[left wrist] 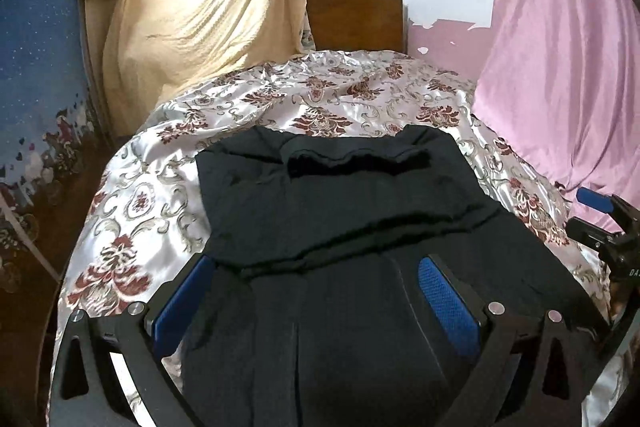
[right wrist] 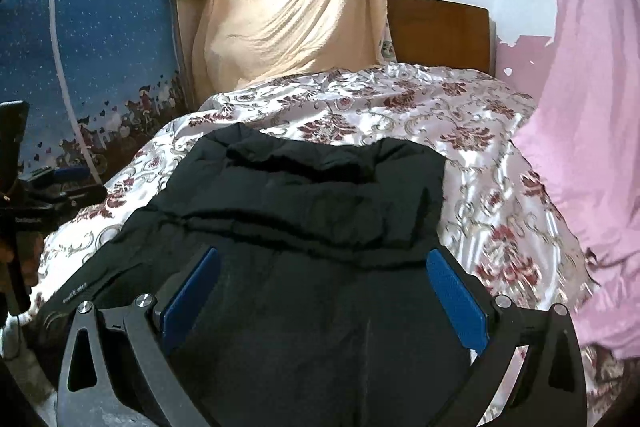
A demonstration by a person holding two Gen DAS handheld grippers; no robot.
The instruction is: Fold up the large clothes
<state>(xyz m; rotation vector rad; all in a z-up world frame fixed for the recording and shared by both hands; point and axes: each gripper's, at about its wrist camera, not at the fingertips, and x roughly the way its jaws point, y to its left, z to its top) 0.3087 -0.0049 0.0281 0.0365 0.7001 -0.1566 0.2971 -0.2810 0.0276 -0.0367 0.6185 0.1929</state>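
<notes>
The left gripper (left wrist: 316, 291) stood spread wide, its blue pads (left wrist: 447, 303) well apart and grasping nothing; the black garment (left wrist: 340, 211) lay directly beneath and ahead of it. The right gripper (right wrist: 324, 287) was likewise released, pads (right wrist: 458, 301) wide, hovering over the same black garment (right wrist: 304, 211), with no cloth between the fingers.

Ahead of both tools a folded edge ran crosswise over the garment, and beyond that its far end bunched into a ridge. The garment rested on a floral satin bedspread (left wrist: 328, 87), which showed bare on the outer side of each gripper and beyond the garment up to the wooden headboard (left wrist: 354, 17). A pink cloth (right wrist: 580, 87) hung close on the right gripper's outer side; a cream cloth (left wrist: 200, 11) hung beyond the bed's far left.
</notes>
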